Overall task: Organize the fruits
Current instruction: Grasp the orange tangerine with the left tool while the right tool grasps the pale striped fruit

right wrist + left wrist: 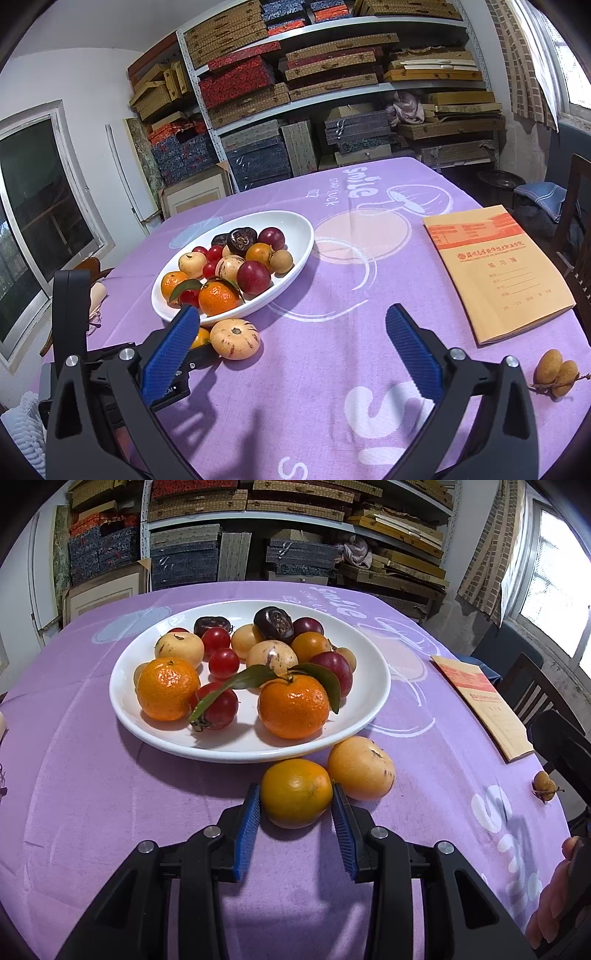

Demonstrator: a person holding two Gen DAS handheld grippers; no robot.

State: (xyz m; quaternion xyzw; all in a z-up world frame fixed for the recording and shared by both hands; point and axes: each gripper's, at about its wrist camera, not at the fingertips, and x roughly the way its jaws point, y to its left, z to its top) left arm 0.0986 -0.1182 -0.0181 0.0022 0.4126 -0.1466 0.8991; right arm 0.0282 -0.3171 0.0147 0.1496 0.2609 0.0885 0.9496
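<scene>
The left hand-held gripper (pixel 295 805) pinches an orange (pixel 296 793) at its widest middle; it looks light, firm, slightly slippery. The right hand-held gripper (pixel 291 350) stands spread, empty.

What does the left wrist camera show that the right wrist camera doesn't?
Only the left wrist view shows the left tongs closed on the orange fruit, blue pads pressing both its sides. Only the right wrist view shows the right tongs open and empty over the purple cloth, plus a window on the left wall. Both share the white plate of fruit, the pale yellow fruit beside it, the notebook and the small brown fruits.
</scene>
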